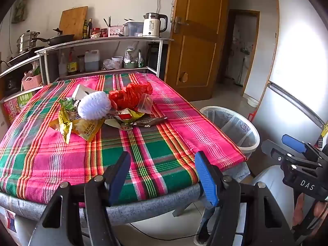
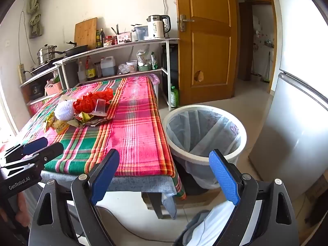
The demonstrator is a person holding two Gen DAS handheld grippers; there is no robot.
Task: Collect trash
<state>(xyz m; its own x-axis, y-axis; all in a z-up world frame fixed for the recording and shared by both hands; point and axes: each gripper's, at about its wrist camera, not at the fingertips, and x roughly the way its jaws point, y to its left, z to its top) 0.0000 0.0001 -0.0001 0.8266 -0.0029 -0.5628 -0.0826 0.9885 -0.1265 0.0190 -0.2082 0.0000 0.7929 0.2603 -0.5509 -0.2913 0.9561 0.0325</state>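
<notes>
Here, the trash pile (image 1: pixel 106 110) lies heaped near the middle of the plaid-covered table (image 1: pixel 164 147): a white foam net (image 1: pixel 94 105), a red plastic bag (image 1: pixel 130 95) and yellow wrappers (image 1: pixel 82 127), all touching or overlapping. The lined bin (image 2: pixel 205 135) stands on the floor just beside the table's right edge. Both grippers hover at the near edge of the table, well apart from the pile. The left gripper (image 1: pixel 163 176) has its blue pads spread, holding nothing; the right gripper (image 2: pixel 166 176) is likewise spread and empty, aimed between table corner and bin. Judged best practice: approach low, pinch one loose outer piece such as the foam net, and lift clear before swinging to the bin, lest neighbouring wrappers drag off.
</notes>
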